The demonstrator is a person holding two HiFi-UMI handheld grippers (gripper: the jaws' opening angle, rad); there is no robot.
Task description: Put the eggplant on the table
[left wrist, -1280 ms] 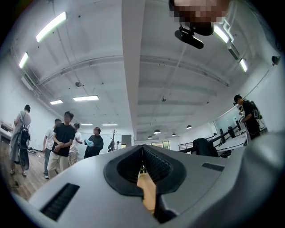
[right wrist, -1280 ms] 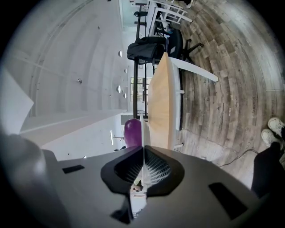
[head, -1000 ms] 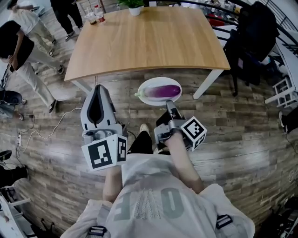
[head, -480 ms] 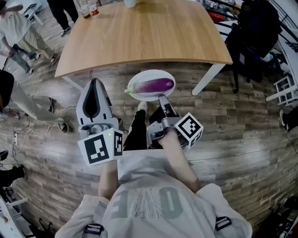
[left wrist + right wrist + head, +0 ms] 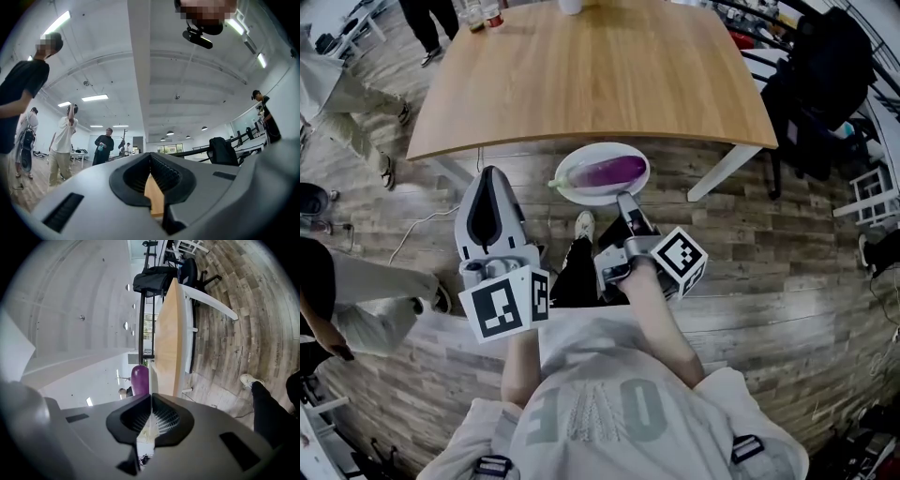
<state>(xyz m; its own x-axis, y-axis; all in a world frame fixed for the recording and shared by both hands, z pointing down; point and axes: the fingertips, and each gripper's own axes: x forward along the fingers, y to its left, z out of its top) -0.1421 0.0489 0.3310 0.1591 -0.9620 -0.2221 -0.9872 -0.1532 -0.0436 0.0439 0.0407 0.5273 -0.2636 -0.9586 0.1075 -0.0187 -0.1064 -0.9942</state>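
A purple eggplant [image 5: 607, 172] lies on a white plate [image 5: 581, 190] held above the wood floor, just in front of the wooden table [image 5: 591, 75]. My right gripper [image 5: 625, 199] is shut on the plate's near rim. In the right gripper view the plate [image 5: 150, 380] shows edge-on as a thin white line between the jaws, with the eggplant [image 5: 139, 379] beside it and the table [image 5: 171, 333] beyond. To the plate's left, my left gripper [image 5: 491, 173] has its tips together and holds nothing. The left gripper view shows only a sliver of table [image 5: 154, 197] through that gripper [image 5: 150, 157].
Drinks [image 5: 478, 14] stand at the table's far left corner. A black chair [image 5: 825, 84] draped in dark cloth stands right of the table, near its white leg [image 5: 727, 171]. People [image 5: 356, 84] walk at the left. A cable [image 5: 412, 234] lies on the floor.
The plate with the eggplant has moved closer to the table's near edge, both grippers going with it. The bystanders at the left have walked on.
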